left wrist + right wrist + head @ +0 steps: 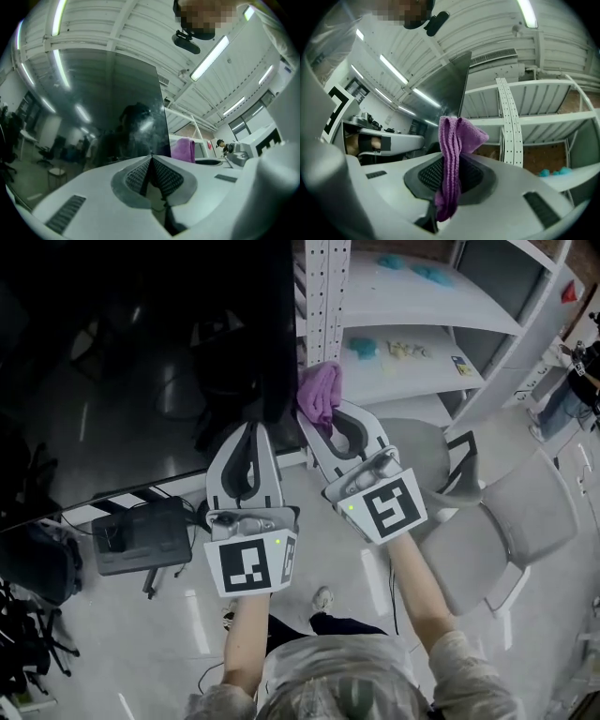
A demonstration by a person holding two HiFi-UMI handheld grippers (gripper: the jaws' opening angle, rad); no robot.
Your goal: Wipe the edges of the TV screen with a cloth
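Observation:
The dark TV screen (pixel 141 362) fills the upper left of the head view, its right edge (pixel 292 352) running down beside a white upright. A folded purple cloth (pixel 320 395) is pinched in my right gripper (pixel 316 424), which is shut on it; the cloth's top sits against the screen's lower right edge. In the right gripper view the cloth (pixel 452 154) stands up between the jaws, with the screen edge (pixel 461 89) just behind it. My left gripper (pixel 251 430) is shut with nothing in it, its tip over the screen's lower right corner. The left gripper view shows the screen (pixel 103 108) and the cloth (pixel 183 150) to the right.
A white shelving unit (pixel 422 324) with small blue items stands right of the TV. A grey chair (pixel 506 521) is at the lower right. A black box (pixel 141 535) with cables lies on the floor under the screen. A person (pixel 572 390) stands at the far right.

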